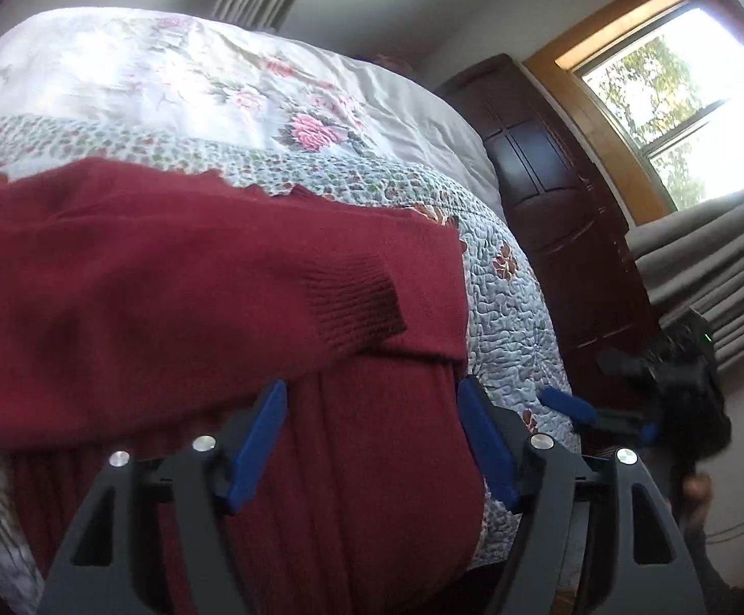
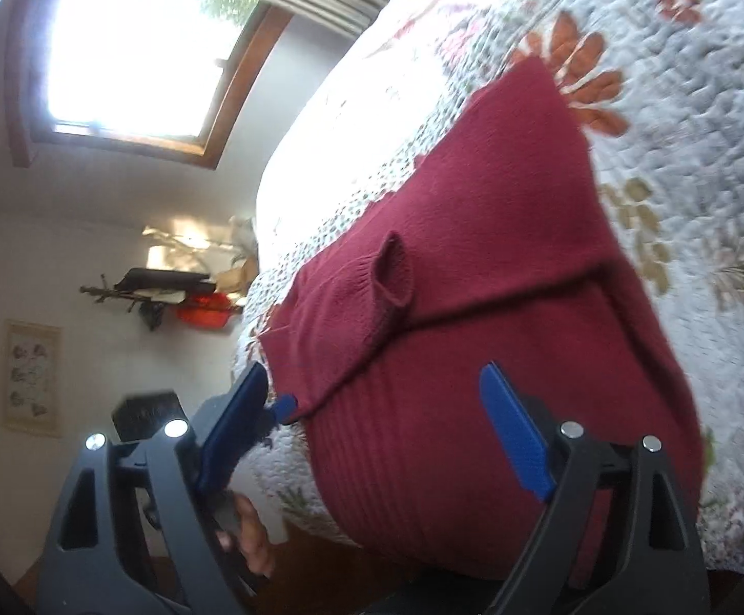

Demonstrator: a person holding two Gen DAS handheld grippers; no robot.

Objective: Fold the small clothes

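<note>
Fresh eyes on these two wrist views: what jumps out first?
The dark red sweater dominates both views, spread on the floral quilt at the bed's edge with a ribbed sleeve cuff folded across its body. Both grippers, left gripper and right gripper, are open over its ribbed hem. A bright window glares behind.

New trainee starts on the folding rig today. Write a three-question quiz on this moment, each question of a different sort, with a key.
1. True or false: the dark red knitted sweater lies on the quilted floral bedspread, its ribbed hem hanging over the bed's edge.
2. Multiple choice: the sleeve cuff is (A) folded across the sweater's body, (B) dangling off the bed, (C) clamped in a gripper.
3. Fill in: the left gripper and right gripper both have their jaws ____, with the hem between the blue fingers but not pinched.

Key: 1 true; 2 A; 3 open.
</note>
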